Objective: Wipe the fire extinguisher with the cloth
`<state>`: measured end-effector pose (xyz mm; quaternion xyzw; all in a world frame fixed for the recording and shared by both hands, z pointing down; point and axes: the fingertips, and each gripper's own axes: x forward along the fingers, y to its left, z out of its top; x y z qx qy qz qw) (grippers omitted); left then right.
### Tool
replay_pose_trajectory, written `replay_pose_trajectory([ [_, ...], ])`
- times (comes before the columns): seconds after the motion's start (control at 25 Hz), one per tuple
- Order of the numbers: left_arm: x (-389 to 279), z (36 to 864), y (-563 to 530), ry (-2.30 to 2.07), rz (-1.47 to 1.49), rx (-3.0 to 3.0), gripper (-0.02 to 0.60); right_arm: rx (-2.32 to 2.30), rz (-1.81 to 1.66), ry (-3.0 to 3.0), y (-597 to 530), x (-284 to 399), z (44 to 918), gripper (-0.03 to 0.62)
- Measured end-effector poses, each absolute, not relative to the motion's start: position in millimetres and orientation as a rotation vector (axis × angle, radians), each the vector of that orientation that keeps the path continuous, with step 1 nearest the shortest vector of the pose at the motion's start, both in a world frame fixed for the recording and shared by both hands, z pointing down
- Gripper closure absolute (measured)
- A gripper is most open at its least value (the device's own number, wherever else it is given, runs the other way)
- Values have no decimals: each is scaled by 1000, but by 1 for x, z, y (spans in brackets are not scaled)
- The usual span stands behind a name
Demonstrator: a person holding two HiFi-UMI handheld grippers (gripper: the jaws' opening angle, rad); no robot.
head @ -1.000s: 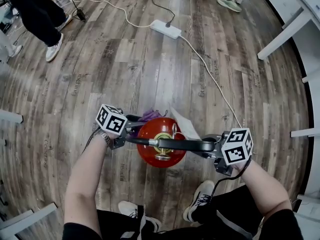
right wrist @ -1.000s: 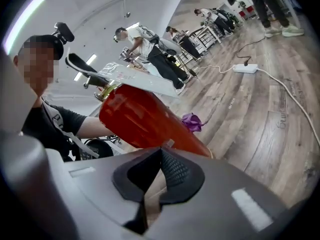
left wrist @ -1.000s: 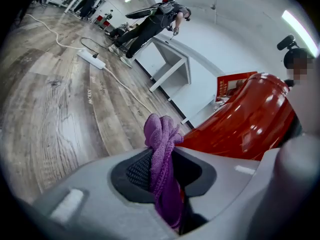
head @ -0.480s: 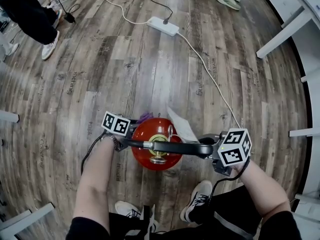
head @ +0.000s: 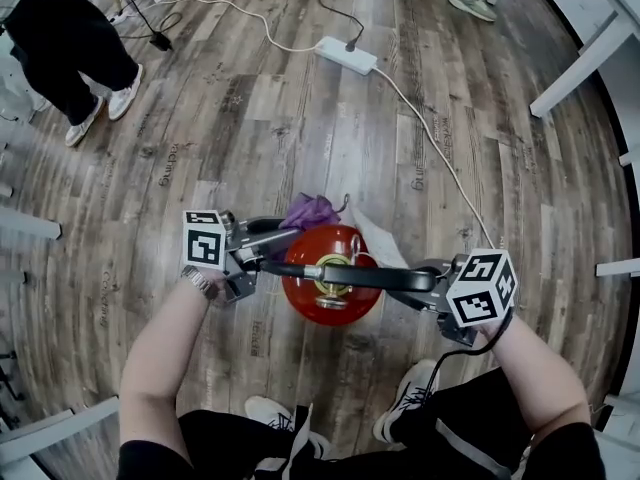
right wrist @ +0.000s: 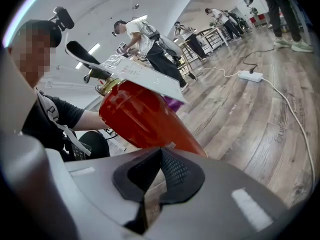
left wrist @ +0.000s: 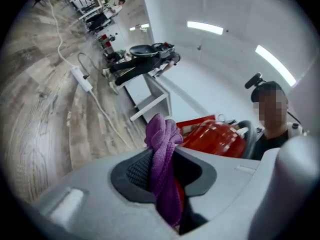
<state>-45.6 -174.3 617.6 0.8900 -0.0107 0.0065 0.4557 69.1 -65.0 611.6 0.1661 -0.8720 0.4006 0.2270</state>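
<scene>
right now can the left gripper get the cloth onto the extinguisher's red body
Probably yes. The left gripper is shut on the purple cloth, which sits close beside the red fire extinguisher, and nothing shows between them in the head view or the left gripper view.

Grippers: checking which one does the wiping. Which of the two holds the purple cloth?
The left gripper: the purple cloth is pinched between its fingers, beside the fire extinguisher. The right gripper has its fingers shut, with no cloth.
</scene>
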Motion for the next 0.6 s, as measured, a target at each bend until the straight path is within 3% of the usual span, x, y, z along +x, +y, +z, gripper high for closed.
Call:
replay_pose_trajectory([
  [0.16,-50,540,-170,110,39,2312,489,483,1106,-2404,-69,66,609,589],
  [0.32,-39,490,-172,292,281,2413,489,500,1092,-2401,-74,67,606,589],
  [0.6,17,495,-176,627,653,2329,489,530,1087,-2425,-74,73,597,589],
])
